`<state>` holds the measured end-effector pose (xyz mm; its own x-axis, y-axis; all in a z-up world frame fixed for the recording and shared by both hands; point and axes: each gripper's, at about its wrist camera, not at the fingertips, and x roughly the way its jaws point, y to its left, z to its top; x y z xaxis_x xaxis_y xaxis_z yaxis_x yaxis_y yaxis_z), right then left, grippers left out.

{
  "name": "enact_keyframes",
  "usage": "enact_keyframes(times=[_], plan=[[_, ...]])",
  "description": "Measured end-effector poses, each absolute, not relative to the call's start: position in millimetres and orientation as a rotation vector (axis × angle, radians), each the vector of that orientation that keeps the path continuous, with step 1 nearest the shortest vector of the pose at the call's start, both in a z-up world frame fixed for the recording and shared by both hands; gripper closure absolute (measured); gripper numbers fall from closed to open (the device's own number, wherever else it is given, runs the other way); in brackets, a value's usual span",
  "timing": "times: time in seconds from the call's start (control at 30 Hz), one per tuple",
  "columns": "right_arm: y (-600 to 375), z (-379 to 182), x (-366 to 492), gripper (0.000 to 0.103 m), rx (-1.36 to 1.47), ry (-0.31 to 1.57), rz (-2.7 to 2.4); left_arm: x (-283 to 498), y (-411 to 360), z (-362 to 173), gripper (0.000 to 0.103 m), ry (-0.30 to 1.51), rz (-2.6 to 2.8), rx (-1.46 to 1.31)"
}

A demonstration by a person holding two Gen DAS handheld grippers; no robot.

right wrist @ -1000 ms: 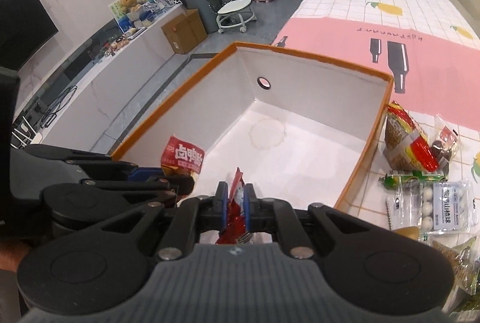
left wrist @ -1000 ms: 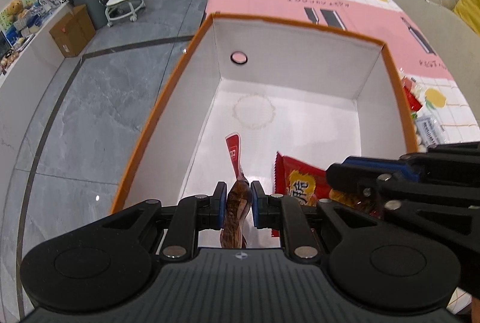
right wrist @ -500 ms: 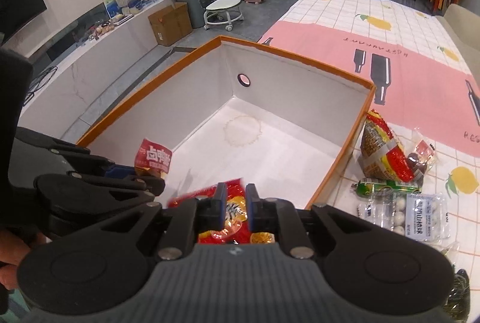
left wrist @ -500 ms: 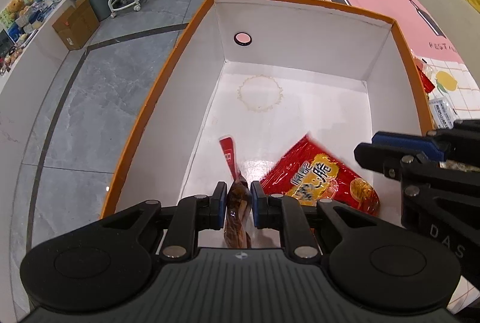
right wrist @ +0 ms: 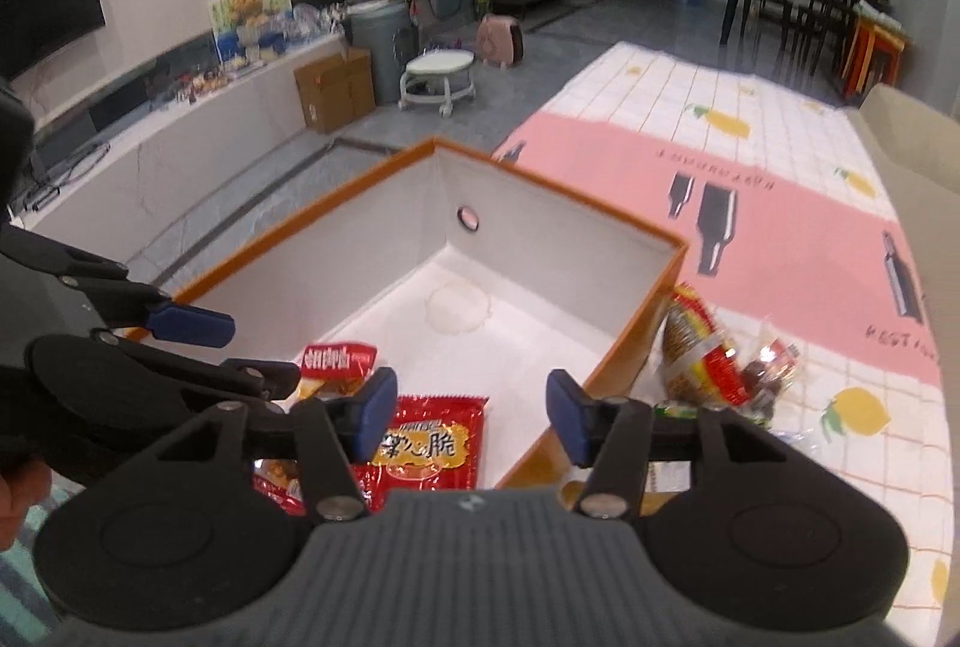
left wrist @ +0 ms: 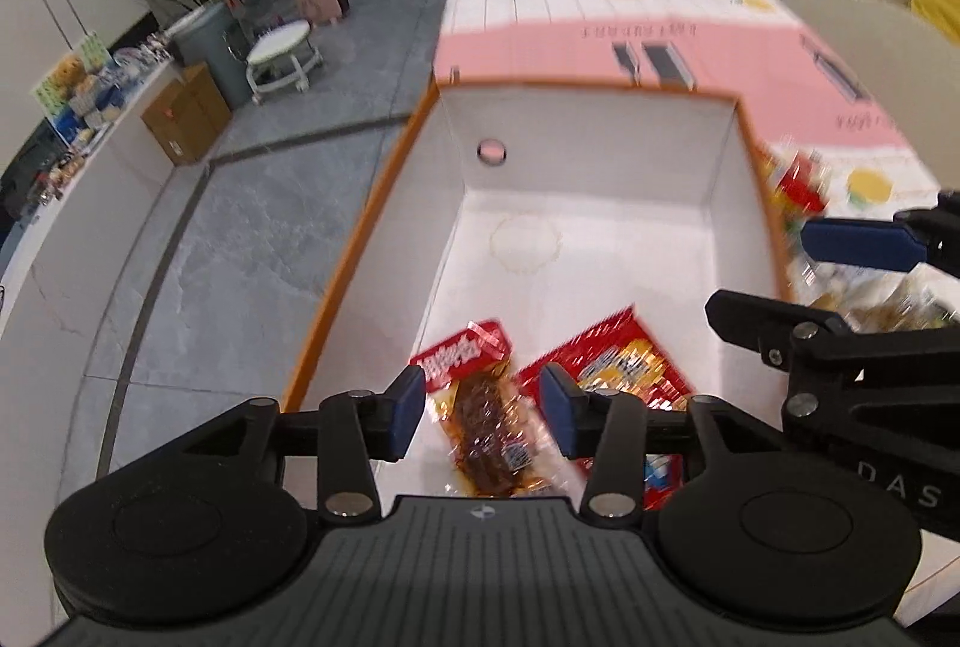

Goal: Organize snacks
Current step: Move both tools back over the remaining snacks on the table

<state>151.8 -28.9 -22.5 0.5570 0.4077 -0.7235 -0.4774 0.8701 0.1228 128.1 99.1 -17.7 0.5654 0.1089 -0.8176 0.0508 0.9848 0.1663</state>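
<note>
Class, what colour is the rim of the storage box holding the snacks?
Orange, around white inner walls; the storage box rim shows best in the right wrist view.

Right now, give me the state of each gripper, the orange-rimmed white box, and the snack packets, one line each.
left gripper: open, jaws just opened, holding nothing.
right gripper: open, jaws just opened, holding nothing.
orange-rimmed white box: open-topped, two packets inside.
clear packet with brown snack: lying flat in box.
red crisp packet: lying flat in box.
loose snack packets: outside box, on tablecloth.

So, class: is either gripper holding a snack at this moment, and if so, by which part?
Neither. The left gripper and right gripper have just been opening; the meat snack and red packet lie loose in the box.
</note>
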Motion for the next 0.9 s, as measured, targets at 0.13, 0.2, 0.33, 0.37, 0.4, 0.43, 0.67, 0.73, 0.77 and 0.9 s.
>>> enact_keyframes(times=[0.13,0.2,0.33,0.37,0.4,0.43,0.67,0.73,0.77,0.9], plan=[[-50.9,-5.2,140.4,0.040,-0.053,0.767,0.492,111.2,89.2,5.6,0.043,0.882,0.021,0.126],[-62.9,1.1,134.9,0.039,-0.030,0.749,0.480,102.7,83.1,15.9,0.043,0.845,0.007,0.097],[-88.5,11.5,120.1,0.039,-0.025,0.706,0.462,86.6,65.9,30.2,0.043,0.775,-0.014,0.072],[-95.2,13.1,115.6,0.039,-0.027,0.699,0.458,83.2,60.7,32.6,0.043,0.760,-0.019,0.067],[-101.9,13.9,110.8,0.039,-0.027,0.695,0.453,79.5,57.8,34.4,0.042,0.748,-0.025,0.060],[-108.3,14.3,106.7,0.039,-0.027,0.696,0.446,76.6,53.1,35.8,0.042,0.738,-0.035,0.051],[-154.3,-1.5,77.5,0.033,-0.058,0.736,0.403,61.3,10.8,23.9,0.041,0.751,-0.159,0.047],[-167.6,-10.3,70.9,0.031,-0.069,0.760,0.386,59.5,-0.6,14.9,0.041,0.781,-0.183,0.055],[-175.0,-14.8,69.3,0.030,-0.071,0.771,0.378,60.0,-6.0,10.5,0.041,0.792,-0.197,0.059],[-196.8,-36.2,61.2,0.029,-0.104,0.805,0.324,60.6,-29.3,-12.7,0.042,0.847,-0.245,0.086]])
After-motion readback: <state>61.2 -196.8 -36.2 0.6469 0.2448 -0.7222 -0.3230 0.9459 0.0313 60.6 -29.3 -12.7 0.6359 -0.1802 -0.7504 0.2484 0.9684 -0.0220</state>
